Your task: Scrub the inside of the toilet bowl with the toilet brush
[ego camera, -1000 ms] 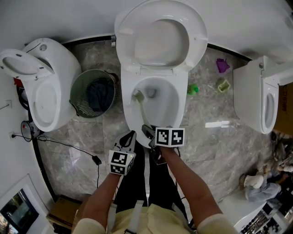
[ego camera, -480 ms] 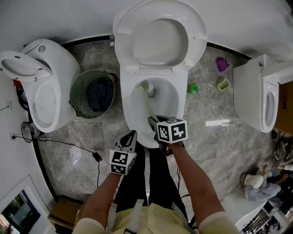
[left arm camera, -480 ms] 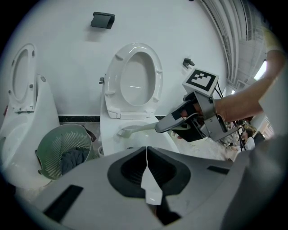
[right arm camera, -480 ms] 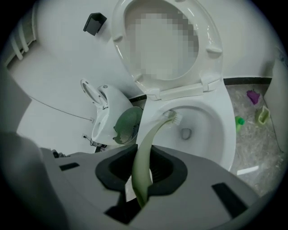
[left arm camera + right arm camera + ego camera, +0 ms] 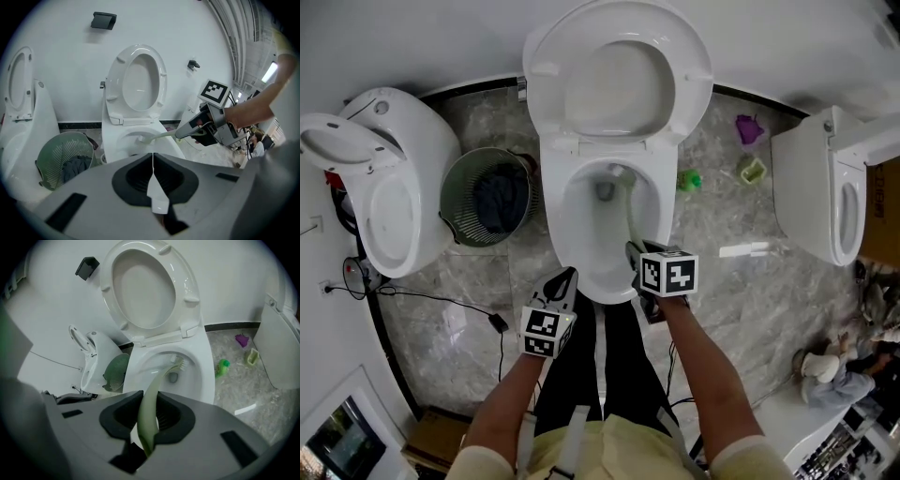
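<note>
Of two grippers, the left gripper hangs at the front rim with its jaws pressed together on nothing, while the right gripper clamps the handle of the single toilet brush. The right gripper view shows the bristles against the rear inside of the toilet bowl; the head view barely resolves them. There are three toilets in all, the right toilet cut off at the edge, and one mesh basket.

Three toilets, one brush, one basket
</note>
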A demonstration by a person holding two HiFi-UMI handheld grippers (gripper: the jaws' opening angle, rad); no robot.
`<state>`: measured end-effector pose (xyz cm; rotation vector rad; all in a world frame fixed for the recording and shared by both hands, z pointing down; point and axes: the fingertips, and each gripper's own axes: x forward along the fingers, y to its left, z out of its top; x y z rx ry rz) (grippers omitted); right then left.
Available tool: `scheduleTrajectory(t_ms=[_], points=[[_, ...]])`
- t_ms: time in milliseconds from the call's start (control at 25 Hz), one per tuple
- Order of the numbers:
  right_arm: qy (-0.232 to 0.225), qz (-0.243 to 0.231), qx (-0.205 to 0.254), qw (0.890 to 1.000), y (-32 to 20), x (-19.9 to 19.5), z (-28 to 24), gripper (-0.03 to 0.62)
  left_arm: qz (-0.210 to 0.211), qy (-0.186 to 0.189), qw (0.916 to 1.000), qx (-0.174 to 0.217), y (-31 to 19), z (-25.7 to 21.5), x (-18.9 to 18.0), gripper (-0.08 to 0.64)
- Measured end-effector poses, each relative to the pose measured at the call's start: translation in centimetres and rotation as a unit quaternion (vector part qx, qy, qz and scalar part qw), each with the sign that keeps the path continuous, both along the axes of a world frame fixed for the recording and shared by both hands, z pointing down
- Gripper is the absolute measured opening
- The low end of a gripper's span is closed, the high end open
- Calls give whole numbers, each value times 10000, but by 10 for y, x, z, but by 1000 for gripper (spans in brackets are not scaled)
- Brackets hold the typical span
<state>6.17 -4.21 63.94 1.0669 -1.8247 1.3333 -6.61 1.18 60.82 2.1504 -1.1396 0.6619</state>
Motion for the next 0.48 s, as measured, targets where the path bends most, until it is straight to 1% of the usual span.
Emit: scheduleTrajectory(t_ms=[280, 480], points=[[390, 265, -180, 9987, 28, 24, -3, 83, 98, 44, 9999, 77, -4, -10, 8, 14], [457, 322, -400, 9976, 49, 28, -6, 83, 131, 49, 9998, 126, -6, -17, 10, 14]])
